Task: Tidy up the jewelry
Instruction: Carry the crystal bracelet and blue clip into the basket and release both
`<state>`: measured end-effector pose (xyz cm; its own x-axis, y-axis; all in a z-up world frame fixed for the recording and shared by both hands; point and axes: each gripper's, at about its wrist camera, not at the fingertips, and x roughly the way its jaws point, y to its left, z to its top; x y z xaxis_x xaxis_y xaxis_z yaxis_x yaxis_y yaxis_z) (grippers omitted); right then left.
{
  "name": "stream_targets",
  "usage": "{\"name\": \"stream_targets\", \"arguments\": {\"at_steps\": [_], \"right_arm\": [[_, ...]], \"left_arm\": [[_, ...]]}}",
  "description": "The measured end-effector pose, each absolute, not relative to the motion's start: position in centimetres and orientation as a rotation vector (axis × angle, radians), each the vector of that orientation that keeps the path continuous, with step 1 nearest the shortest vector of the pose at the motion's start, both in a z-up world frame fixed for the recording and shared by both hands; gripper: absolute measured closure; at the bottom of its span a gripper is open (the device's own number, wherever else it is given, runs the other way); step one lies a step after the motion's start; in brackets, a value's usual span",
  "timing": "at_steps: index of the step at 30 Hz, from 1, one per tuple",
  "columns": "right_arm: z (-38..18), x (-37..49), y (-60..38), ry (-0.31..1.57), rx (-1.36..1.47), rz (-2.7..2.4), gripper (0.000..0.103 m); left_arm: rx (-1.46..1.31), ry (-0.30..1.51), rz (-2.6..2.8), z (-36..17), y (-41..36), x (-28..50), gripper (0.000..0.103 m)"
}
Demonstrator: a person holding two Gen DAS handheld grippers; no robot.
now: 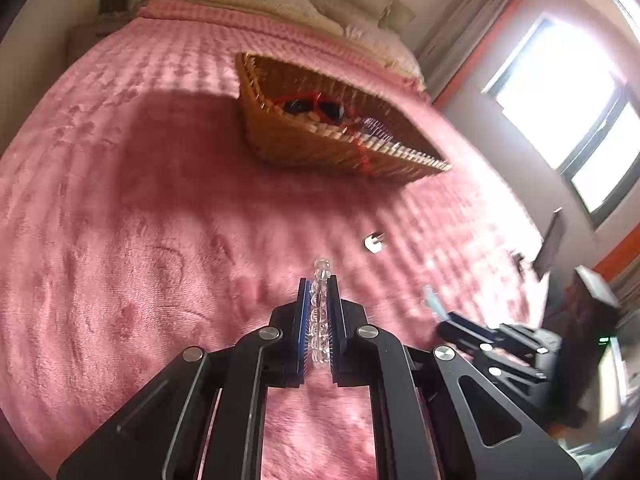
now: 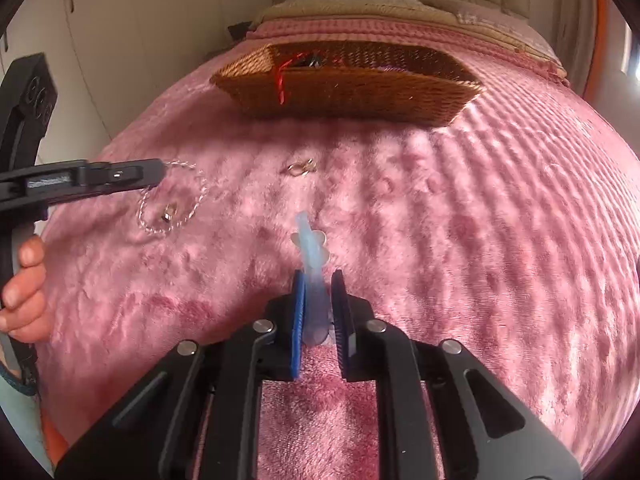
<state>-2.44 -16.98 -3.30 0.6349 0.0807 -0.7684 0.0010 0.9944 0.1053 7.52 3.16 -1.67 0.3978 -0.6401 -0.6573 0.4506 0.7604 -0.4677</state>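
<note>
1. Left gripper (image 1: 318, 280): pads pressed onto a clear bead bracelet (image 1: 320, 312). The strand runs along the gap between the pads, and its end beads poke out past the tips.
2. In the right wrist view the rest of that bracelet hangs as a loop from the left gripper's tip, down to the pink blanket (image 2: 440, 220), on the near side of the wicker basket (image 2: 348, 84).
3. Right gripper (image 2: 318, 280): closed on a pale blue translucent hair clip (image 2: 310, 248), whose front end sticks out toward the basket.
4. Basket sits on the blanket, far side from both grippers. Inside: red sunglasses (image 1: 316, 106), with a red cord over the near rim.
5. Loose on the blanket between basket and grippers: small gold ring-like piece (image 2: 302, 168), and a small metal piece (image 2: 170, 212) inside the bracelet loop.
6. A hand (image 2: 24, 288) grips the left gripper's handle.
</note>
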Motion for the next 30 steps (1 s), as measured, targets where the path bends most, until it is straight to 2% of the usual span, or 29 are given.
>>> {"name": "stream_targets", "arguments": {"at_steps": [11,20,25,30], "right_arm": [[2.2,-1.6,-19.8,0.754,0.153,0.032,0.092],[7.4,6.1,-22.0,0.660,0.091,-0.008,0.092],[8.1,11.5,-23.5,0.666,0.107,-0.031,0.092],[5.9,17.4,-25.4,0.748,0.172,-0.032,0.092]], "left_arm": [[-0.306,0.804,-0.828,4.1,3.0,6.7,0.097],[-0.085,0.614,-0.665,10.7,-3.1,10.5,0.097],[0.023,0.560,-0.547,10.6,-6.7,13.7,0.097],[0.062,0.576,-0.452,8.6,-9.2,17.2,0.097]]}}
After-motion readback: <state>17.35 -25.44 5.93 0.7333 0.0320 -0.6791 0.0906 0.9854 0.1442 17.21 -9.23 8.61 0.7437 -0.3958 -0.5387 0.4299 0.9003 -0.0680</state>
